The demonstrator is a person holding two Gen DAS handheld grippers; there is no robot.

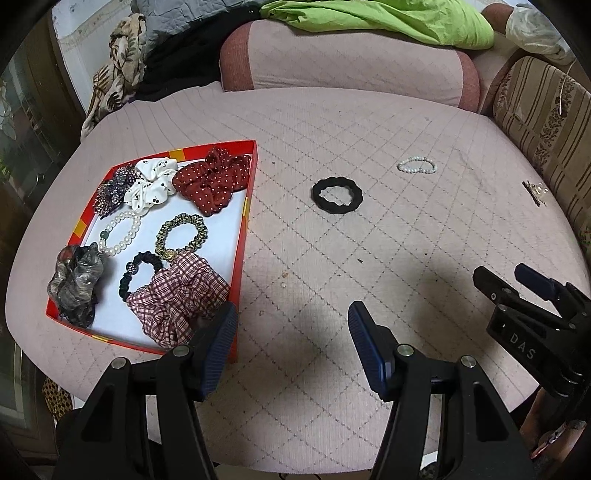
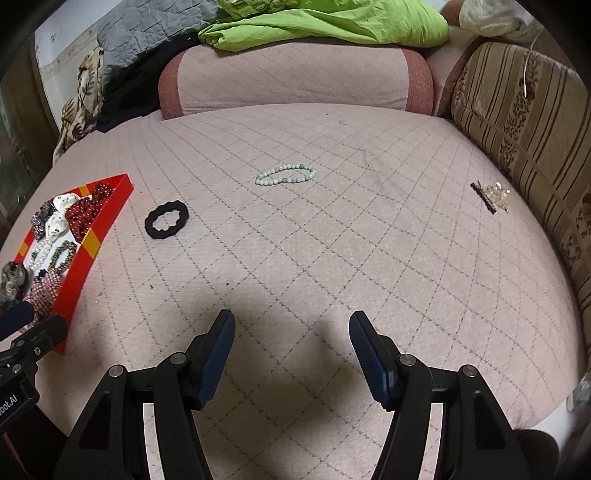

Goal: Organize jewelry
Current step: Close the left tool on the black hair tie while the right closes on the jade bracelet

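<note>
A red tray [image 1: 246, 218] on the left of the pink quilted seat holds several scrunchies, a pearl bracelet [image 1: 122, 232] and hair ties; its red wall [image 2: 107, 218] also shows at the left of the right wrist view. A black wavy hair tie [image 1: 337, 195] [image 2: 166, 220] lies loose on the cushion right of the tray. Farther right rests a pale bead bracelet [image 1: 417, 165] [image 2: 285, 174], and a clear hair clip [image 1: 533, 192] [image 2: 493, 195] sits near the armrest. My left gripper [image 1: 293, 317] hovers open at the tray's near right corner, nothing between its fingers. My right gripper [image 2: 291, 325] [image 1: 502, 277] is open and empty above bare cushion.
A pink bolster cushion [image 2: 295, 81] with a green cloth [image 2: 325, 26] on it bounds the back. A striped brown armrest [image 2: 524, 122] runs along the right. Piled fabrics [image 1: 122, 70] lie at the back left. The cushion's front edge drops off just below both grippers.
</note>
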